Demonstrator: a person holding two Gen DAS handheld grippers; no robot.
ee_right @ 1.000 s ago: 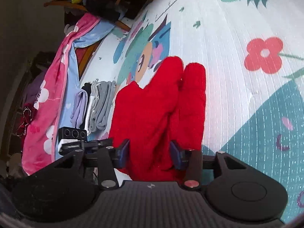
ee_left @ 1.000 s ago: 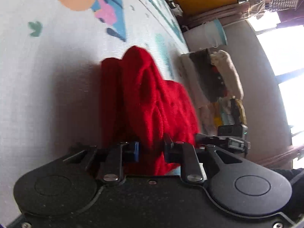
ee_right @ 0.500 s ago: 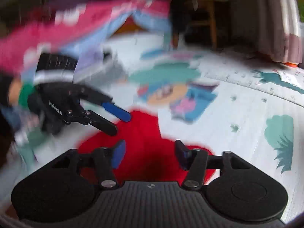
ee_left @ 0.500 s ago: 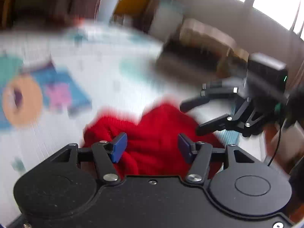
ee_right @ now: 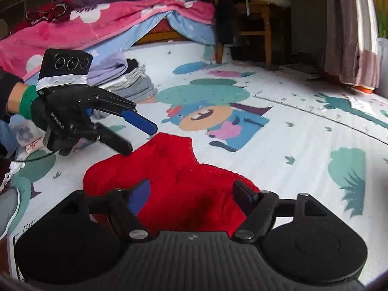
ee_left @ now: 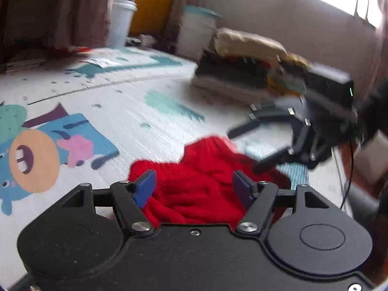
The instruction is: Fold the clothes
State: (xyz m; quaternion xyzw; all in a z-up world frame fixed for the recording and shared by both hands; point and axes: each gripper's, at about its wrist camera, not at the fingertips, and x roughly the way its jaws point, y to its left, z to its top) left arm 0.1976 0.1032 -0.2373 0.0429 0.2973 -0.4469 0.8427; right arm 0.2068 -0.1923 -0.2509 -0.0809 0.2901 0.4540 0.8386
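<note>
A red knitted garment (ee_right: 169, 181) lies bunched in a thick, roughly folded heap on a white foam play mat printed with cartoon animals and green trees (ee_right: 303, 133). It rests flat on the mat, free of both tools.

The left gripper (ee_left: 195, 188), black with blue pads, hangs just above the near edge of the red knit. Its jaws have just been opening and now stand spread, with the knit showing in the gap below them but neither pad pressing on it. The same tool appears in the right wrist view (ee_right: 135, 133), its two fingers apart and their tips close over the far left edge of the heap; a hand in a black glove with a green cuff (ee_right: 29, 106) carries it.

The right gripper (ee_right: 191, 195) sits likewise over the near side of the garment. Its jaws have also just been opening and are spread wide, nothing pinched between them. In the left wrist view it is blurred (ee_left: 245, 145), fingers parted above the right edge of the knit.

Farther off, a stack of folded grey and lilac clothes (ee_right: 128, 80) stands on the mat near a pink and blue blanket (ee_right: 109, 21). A pile of folded dark and cream fabrics (ee_left: 242, 60) lies by the wall, beside two white buckets (ee_left: 121, 21).
</note>
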